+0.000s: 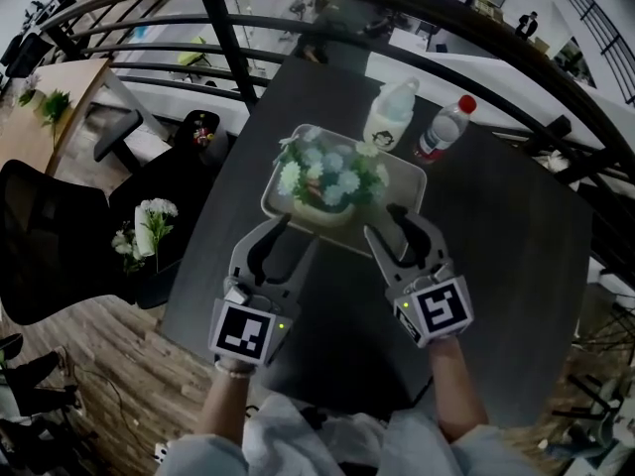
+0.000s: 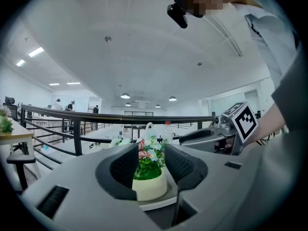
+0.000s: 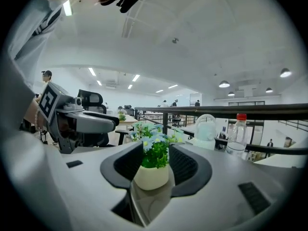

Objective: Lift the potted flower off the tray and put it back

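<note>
The potted flower [image 1: 324, 180], pale blue and white blooms in a cream pot, stands on the light grey tray [image 1: 409, 188] on the dark table. My left gripper [image 1: 290, 236] sits just before the tray's near left edge, jaws apart. My right gripper [image 1: 399, 226] reaches over the tray's near right corner, also apart. In the left gripper view the pot [image 2: 150, 186] shows beyond the gap of the left gripper [image 2: 151, 159], untouched. In the right gripper view the pot [image 3: 151, 176] likewise stands past the open right gripper [image 3: 155, 159]. Neither holds anything.
A whitish jug-like bottle [image 1: 390, 115] and a clear bottle with a red cap [image 1: 444, 127] stand behind the tray. A black railing [image 1: 238, 62] runs past the table's far side. At left are a black chair [image 1: 55, 246] and another bunch of flowers [image 1: 149, 224].
</note>
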A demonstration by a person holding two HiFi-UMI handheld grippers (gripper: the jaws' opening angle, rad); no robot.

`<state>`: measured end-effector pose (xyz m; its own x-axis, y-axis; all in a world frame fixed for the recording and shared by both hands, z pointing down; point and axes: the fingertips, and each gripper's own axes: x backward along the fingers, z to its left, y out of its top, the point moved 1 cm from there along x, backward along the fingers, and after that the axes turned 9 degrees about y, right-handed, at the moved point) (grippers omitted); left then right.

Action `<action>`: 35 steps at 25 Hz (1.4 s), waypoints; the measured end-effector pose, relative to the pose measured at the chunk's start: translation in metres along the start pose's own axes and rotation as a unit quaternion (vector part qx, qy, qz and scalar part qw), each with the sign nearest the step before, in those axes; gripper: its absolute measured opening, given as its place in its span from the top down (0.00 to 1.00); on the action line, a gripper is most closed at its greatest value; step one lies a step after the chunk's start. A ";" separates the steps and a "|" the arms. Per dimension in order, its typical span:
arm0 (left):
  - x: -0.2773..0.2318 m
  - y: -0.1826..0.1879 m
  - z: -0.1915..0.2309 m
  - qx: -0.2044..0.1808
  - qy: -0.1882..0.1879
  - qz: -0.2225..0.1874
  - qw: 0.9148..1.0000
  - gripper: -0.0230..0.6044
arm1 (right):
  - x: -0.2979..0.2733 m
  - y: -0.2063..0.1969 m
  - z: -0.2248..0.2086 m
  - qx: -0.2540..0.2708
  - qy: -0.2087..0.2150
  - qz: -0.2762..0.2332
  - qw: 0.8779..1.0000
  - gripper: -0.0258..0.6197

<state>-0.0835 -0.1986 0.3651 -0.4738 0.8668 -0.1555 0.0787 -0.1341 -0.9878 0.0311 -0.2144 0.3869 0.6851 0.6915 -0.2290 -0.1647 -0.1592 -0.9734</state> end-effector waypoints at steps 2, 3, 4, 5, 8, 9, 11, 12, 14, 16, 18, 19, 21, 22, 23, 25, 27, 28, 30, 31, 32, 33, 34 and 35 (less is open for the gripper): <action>-0.005 -0.008 0.004 0.002 0.003 0.009 1.000 0.70 | -0.006 -0.007 -0.001 -0.009 0.002 0.003 1.000 0.70; -0.008 -0.011 0.006 0.003 0.004 0.014 1.000 0.69 | -0.009 -0.011 -0.001 -0.015 0.003 0.006 1.000 0.70; -0.011 -0.015 0.007 0.004 0.006 0.018 1.000 0.69 | -0.011 -0.015 -0.002 -0.022 0.003 0.009 1.000 0.70; -0.013 -0.019 0.009 0.004 0.007 0.022 1.000 0.68 | -0.014 -0.019 -0.003 -0.028 0.003 0.012 1.000 0.70; -0.021 -0.027 0.013 0.005 0.010 0.027 1.000 0.68 | -0.020 -0.028 -0.005 -0.040 0.003 0.019 0.999 0.70; -0.024 -0.029 0.014 0.007 0.011 0.027 1.000 0.68 | -0.021 -0.031 -0.006 -0.042 0.003 0.021 0.999 0.69; -0.028 -0.034 0.016 0.012 0.012 0.026 1.000 0.68 | -0.024 -0.036 -0.007 -0.051 0.003 0.026 0.998 0.68; -0.028 -0.037 0.016 0.013 0.012 0.029 0.999 0.68 | -0.024 -0.039 -0.007 -0.057 0.003 0.027 0.998 0.68; -0.030 -0.044 0.018 0.012 0.012 0.036 0.999 0.68 | -0.026 -0.044 -0.007 -0.064 0.004 0.028 0.998 0.68; -0.034 -0.048 0.021 0.011 0.013 0.039 0.999 0.68 | -0.028 -0.046 -0.010 -0.066 0.005 0.030 0.997 0.67; -0.037 -0.050 0.023 0.011 0.014 0.039 0.999 0.67 | -0.029 -0.048 -0.013 -0.064 0.006 0.031 0.997 0.66; -0.039 -0.052 0.024 0.010 0.015 0.040 0.999 0.67 | -0.030 -0.048 -0.014 -0.064 0.006 0.030 0.997 0.66; -0.041 -0.055 0.027 0.009 0.016 0.044 0.999 0.66 | -0.032 -0.050 -0.015 -0.065 0.006 0.028 0.997 0.65; -0.043 -0.056 0.028 0.008 0.017 0.045 0.999 0.66 | -0.034 -0.050 -0.015 -0.065 0.007 0.027 0.997 0.64; -0.045 -0.057 0.029 0.007 0.018 0.046 0.999 0.65 | -0.036 -0.050 -0.014 -0.065 0.008 0.026 0.998 0.64; -0.048 -0.057 0.030 0.007 0.018 0.046 0.999 0.65 | -0.040 -0.050 -0.014 -0.060 0.013 0.025 0.998 0.64; -0.050 -0.058 0.031 0.007 0.017 0.047 0.999 0.64 | -0.044 -0.050 -0.015 -0.047 0.020 0.027 0.998 0.63; -0.051 -0.058 0.031 0.006 0.016 0.048 0.999 0.64 | -0.046 -0.050 -0.016 -0.042 0.023 0.028 0.998 0.63; -0.052 -0.059 0.032 0.006 0.014 0.049 0.999 0.64 | -0.049 -0.051 -0.019 -0.038 0.027 0.030 0.998 0.63; -0.053 -0.059 0.032 0.006 0.014 0.050 0.999 0.64 | -0.051 -0.051 -0.019 -0.037 0.028 0.032 0.998 0.63; -0.053 -0.060 0.032 0.006 0.013 0.051 0.999 0.64 | -0.053 -0.051 -0.019 -0.035 0.028 0.034 0.998 0.62; -0.054 -0.062 0.032 0.006 0.013 0.053 0.998 0.64 | -0.056 -0.052 -0.020 -0.034 0.029 0.035 0.998 0.62; -0.056 -0.064 0.031 0.006 0.012 0.055 0.998 0.63 | -0.058 -0.052 -0.020 -0.034 0.029 0.036 0.998 0.62; -0.057 -0.065 0.031 0.006 0.011 0.057 0.998 0.63 | -0.061 -0.052 -0.020 -0.035 0.029 0.035 0.998 0.61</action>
<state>-0.0889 -0.2542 0.4385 -0.4422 0.8560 -0.2677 0.1205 -0.2391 -0.9635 0.0120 -0.2624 0.4517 0.7138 0.6351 -0.2951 -0.1654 -0.2565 -0.9523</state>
